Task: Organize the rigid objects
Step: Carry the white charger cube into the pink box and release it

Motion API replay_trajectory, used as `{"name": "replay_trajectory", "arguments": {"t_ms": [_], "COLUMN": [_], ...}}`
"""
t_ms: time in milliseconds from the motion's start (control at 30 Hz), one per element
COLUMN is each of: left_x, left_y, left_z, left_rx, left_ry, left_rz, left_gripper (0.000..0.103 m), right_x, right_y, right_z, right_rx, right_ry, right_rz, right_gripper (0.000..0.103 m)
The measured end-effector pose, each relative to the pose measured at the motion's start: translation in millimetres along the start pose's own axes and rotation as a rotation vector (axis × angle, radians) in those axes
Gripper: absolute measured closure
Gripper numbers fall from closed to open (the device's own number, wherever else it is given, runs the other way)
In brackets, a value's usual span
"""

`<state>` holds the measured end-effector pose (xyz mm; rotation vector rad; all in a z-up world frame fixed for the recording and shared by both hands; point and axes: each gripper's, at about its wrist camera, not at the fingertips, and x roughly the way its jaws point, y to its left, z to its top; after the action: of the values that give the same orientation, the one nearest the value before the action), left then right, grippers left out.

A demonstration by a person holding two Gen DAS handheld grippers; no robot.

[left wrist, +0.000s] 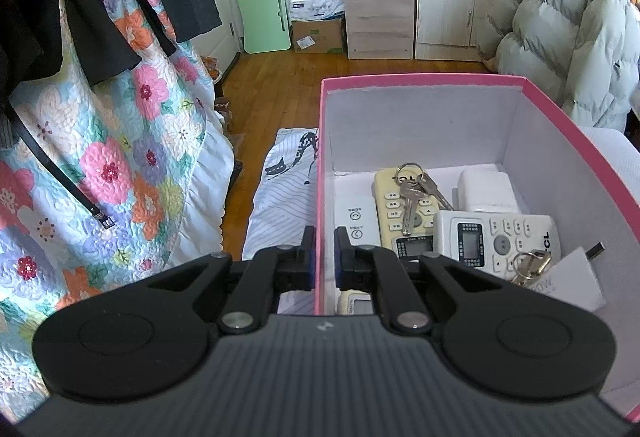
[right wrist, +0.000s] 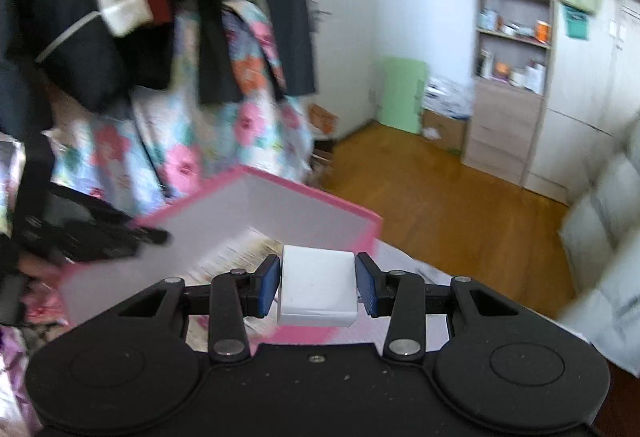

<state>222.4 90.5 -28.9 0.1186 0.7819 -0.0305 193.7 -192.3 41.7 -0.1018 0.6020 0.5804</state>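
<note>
my left gripper (left wrist: 324, 251) is clamped on the left wall of the pink box (left wrist: 420, 80), one finger outside, one inside. in the box lie a cream tcl remote (left wrist: 404, 213) with a bunch of keys (left wrist: 416, 193) on it, a white tcl remote (left wrist: 496, 241), a white block (left wrist: 486, 189) and a second key bunch (left wrist: 530, 265). my right gripper (right wrist: 318, 283) is clamped on a white rectangular block (right wrist: 318, 287) over the box's near rim. the box sits on patterned bedding (left wrist: 280, 193); a floral quilt (left wrist: 120, 141) hangs to the left over the wooden floor (left wrist: 288, 81).
</note>
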Motion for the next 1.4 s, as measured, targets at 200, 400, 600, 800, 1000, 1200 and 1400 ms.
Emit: {"name": "replay_trajectory", "arguments": {"t_ms": [200,400,600,800,1000,1200,1400], "left_x": [0.1,-0.8,-1.7,-1.5,-0.6,-1.5,-1.3], "left_y": [1.6,2.9,5.0,4.8,2.4,1.5,1.7], "left_z": [0.1,-0.8,-1.6,-1.5,-1.0,-1.5,-1.4], "left_rx": [-0.015,-0.025,-0.034,-0.032,-0.013,-0.012,-0.011], "left_ry": [-0.004,-0.013,-0.022,-0.023,-0.022,-0.023,-0.022], "left_rz": [0.000,-0.004,-0.019,-0.022,-0.013,-0.011,-0.008], "left_gripper": [0.098,0.099,0.099,0.099,0.098,0.098,0.098], "right_x": [40.6,109.4,158.7,193.1,168.1,93.5,27.2], "right_y": [31.7,39.2,38.9,39.1,33.2,21.9,20.0], "right_z": [23.6,40.9,47.7,40.0,42.2,35.7,11.7], "right_rx": [-0.110,-0.148,-0.143,-0.123,-0.065,0.075,0.134], "right_ry": [0.056,0.210,0.326,0.399,0.293,0.133,0.023], "right_rz": [0.030,0.023,0.014,-0.022,-0.079,-0.086,-0.094], "right_gripper": [0.057,0.057,0.057,0.057,0.054,0.052,0.051]}}
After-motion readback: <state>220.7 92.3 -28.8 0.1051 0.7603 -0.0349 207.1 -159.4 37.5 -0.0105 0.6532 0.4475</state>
